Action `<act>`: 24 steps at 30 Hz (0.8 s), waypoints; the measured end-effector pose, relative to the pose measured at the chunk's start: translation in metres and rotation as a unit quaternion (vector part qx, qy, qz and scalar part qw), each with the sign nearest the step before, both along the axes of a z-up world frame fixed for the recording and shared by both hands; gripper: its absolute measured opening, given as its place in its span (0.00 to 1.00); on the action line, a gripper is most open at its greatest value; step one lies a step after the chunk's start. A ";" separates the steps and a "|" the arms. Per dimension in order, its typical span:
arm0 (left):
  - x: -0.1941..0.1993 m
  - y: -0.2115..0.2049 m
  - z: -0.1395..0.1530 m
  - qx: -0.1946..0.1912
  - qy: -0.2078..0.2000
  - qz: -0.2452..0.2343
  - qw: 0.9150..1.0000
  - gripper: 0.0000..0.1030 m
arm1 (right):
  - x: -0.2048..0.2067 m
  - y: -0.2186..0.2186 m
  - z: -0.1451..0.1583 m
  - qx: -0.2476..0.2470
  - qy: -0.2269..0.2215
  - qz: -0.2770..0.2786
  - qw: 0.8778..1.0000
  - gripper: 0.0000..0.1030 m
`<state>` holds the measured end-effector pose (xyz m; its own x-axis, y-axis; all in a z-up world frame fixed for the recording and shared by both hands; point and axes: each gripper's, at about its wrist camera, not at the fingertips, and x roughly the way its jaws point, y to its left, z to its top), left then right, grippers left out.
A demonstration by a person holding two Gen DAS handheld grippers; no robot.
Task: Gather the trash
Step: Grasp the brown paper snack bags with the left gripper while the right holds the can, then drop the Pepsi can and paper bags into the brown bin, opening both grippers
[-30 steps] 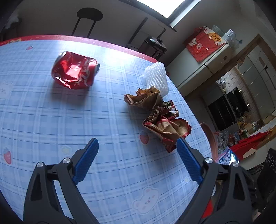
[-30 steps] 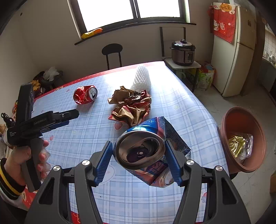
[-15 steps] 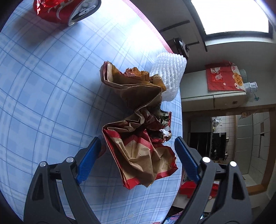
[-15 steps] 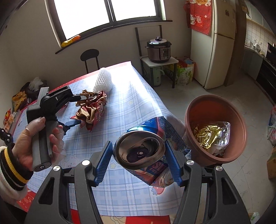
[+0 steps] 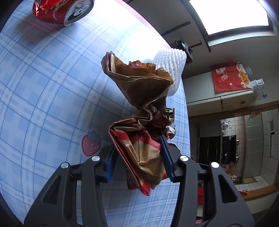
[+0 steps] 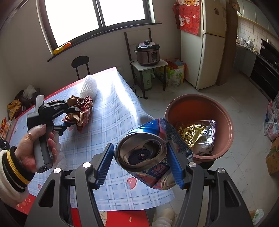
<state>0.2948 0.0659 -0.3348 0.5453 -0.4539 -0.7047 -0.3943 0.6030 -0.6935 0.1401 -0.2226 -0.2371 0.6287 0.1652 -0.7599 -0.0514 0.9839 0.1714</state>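
My left gripper (image 5: 137, 157) has just been closing and now pinches the crumpled brown paper bag (image 5: 139, 111) lying on the blue checked table (image 5: 43, 87); the bag hides much of the white foam net (image 5: 171, 69) behind it. A red can (image 5: 61, 10) is cut off at the upper left. My right gripper (image 6: 139, 160), tilted downward, clamps a crushed blue can (image 6: 144, 150) just beside the brown basin (image 6: 225, 122) at right, whose contents are partly hidden.

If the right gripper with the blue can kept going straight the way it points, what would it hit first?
Probably the brown basin on the floor, just beyond the crushed blue can in the right gripper; depth is uncertain.
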 end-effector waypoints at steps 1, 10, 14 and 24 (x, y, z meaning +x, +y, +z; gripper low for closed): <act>-0.002 0.001 0.002 0.007 0.001 -0.001 1.000 0.45 | -0.001 0.000 0.000 0.002 -0.001 0.000 1.000 0.58; -0.037 0.021 0.043 0.075 -0.029 -0.013 0.997 0.44 | -0.003 0.011 0.014 0.022 -0.022 0.015 0.999 0.58; -0.053 0.036 0.066 0.101 -0.041 -0.007 0.994 0.44 | -0.003 0.022 0.018 0.035 -0.029 0.031 0.999 0.58; -0.116 0.083 0.126 0.190 -0.085 0.007 0.978 0.45 | 0.000 0.051 0.040 0.054 -0.060 0.071 0.994 0.58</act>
